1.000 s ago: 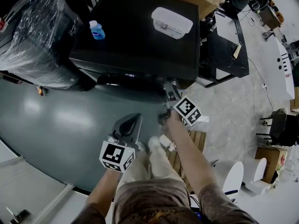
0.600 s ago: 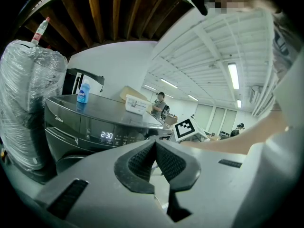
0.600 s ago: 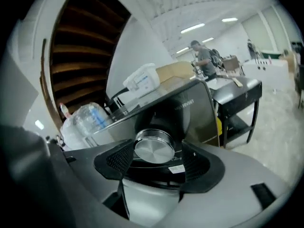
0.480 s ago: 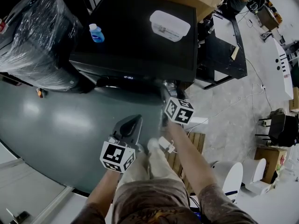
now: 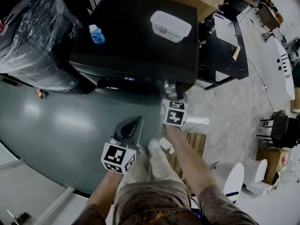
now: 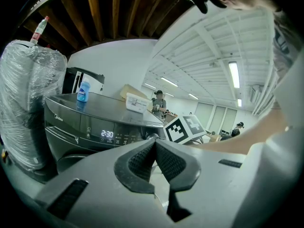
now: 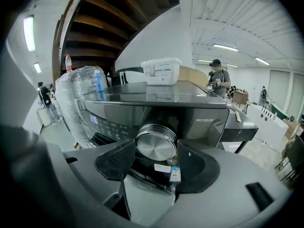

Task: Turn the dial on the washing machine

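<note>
Washer [image 5: 140, 36]: dark, seen from above in head view; front panel faces 6 o'clock.
Dial [image 7: 156, 143]: round, brushed steel, at the panel's right end — about 5 o'clock of the washer top in head view.
Right gripper [image 7: 154, 155]: clamped on the dial, one pad at its 9 o'clock rim, the other at 3 o'clock.
Change, right: marker cube [image 5: 173, 112] rolled over and shifted toward 9 o'clock since a second ago — then at 5 o'clock of the dial, now straight below it at 6; tip by the dial each time.
Left gripper [image 6: 154, 148]: jaws pressed together, nothing between; held well off the washer, at 8 o'clock of the right one.
Change, left: next to none; same spot over the grey floor [image 5: 61, 121].
Display [image 6: 107, 134]: lit, reads 2:30, on the panel at 9 o'clock of the dial.
Bottle [image 5: 97, 32]: blue, upright, on the washer top toward 9 o'clock.
Box [image 5: 170, 24]: white, lidded, on the top toward 1 o'clock.
Bundle [image 5: 35, 36]: plastic-wrapped, just beside the washer at 9 o'clock.
</note>
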`<state>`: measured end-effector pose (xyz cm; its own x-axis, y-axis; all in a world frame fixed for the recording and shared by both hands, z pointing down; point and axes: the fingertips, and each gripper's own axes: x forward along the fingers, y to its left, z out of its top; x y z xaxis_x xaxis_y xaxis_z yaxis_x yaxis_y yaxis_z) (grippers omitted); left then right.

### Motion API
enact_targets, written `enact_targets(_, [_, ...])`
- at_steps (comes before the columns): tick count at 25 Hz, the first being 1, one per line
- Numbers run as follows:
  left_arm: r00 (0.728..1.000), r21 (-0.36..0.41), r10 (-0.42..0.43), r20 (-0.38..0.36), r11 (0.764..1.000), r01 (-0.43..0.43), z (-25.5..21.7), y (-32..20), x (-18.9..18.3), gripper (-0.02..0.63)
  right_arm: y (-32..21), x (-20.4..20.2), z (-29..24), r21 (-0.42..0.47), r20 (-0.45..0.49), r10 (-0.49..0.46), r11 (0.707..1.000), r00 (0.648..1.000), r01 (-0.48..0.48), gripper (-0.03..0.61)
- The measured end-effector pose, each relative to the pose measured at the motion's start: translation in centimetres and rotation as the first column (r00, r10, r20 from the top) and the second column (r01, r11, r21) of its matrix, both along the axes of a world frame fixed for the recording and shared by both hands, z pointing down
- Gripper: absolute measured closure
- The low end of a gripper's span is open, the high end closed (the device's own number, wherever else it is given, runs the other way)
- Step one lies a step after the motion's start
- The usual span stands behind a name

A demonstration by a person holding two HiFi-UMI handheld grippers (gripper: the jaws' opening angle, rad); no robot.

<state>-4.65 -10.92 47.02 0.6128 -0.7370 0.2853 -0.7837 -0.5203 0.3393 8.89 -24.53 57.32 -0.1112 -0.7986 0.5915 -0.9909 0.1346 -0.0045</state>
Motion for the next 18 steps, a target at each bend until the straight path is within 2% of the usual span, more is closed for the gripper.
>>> enact_targets(3, [1.000,0.001,-0.001,0.000,1.000,0.001,0.01,-0.14,-0.08,0.621,0.01,0.04,-0.01,0.002,0.016,0.008,1.000,1.000,-0.008,0.314])
enact_targets(6, [1.000,0.000,-0.002,-0.001,1.000,0.002,0.06,-0.30,-0.19,0.621,-0.01,0.07,0.07,0.003,0.071,0.029,1.000,0.997,-0.030,0.316])
enact_targets(9, [1.000,-0.001,-0.001,-0.002,1.000,0.001,0.07,-0.32,-0.15,0.621,0.03,0.13,0.12,0.005,0.185,0.054,0.998,0.981,-0.055,0.316])
enact_targets(13, [1.000,-0.004,0.002,-0.005,1.000,-0.002,0.09,-0.25,0.13,0.621,0.15,0.32,0.11,0.003,0.369,0.080,0.996,0.926,-0.087,0.316])
enact_targets(18, [1.000,-0.005,0.010,-0.002,1.000,-0.010,0.10,-0.22,0.41,0.621,0.08,0.29,0.24,-0.001,0.399,0.086,0.996,0.913,-0.093,0.314])
